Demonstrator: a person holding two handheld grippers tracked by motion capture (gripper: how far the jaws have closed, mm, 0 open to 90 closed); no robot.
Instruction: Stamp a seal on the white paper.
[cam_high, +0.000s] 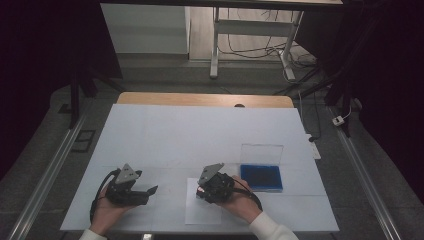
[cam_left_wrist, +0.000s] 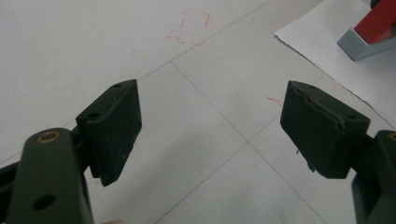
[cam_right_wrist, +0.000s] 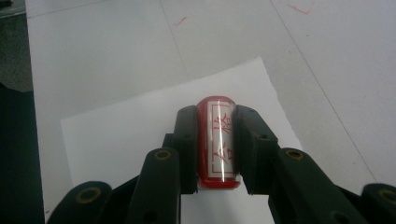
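My right gripper (cam_right_wrist: 217, 122) is shut on a red seal stamp (cam_right_wrist: 218, 149) with a pale label of red characters. It holds the stamp just over a white paper sheet (cam_right_wrist: 130, 130). In the high view the right gripper (cam_high: 204, 191) sits above the top of that sheet (cam_high: 202, 212), near the table's front edge. My left gripper (cam_left_wrist: 212, 126) stands open with nothing between its fingers, over bare table. From the left gripper view the stamp (cam_left_wrist: 373, 25) shows red and grey at the upper right, on the paper's corner (cam_left_wrist: 317, 42). In the high view the left gripper (cam_high: 150, 191) lies at the front left.
A blue ink pad (cam_high: 260, 176) in a case with its clear lid (cam_high: 261, 153) raised stands just right of the right gripper. The white table cover (cam_high: 200, 135) carries faint red pen marks (cam_left_wrist: 191, 28). Beyond the table's far edge are floor, cables and a desk frame.
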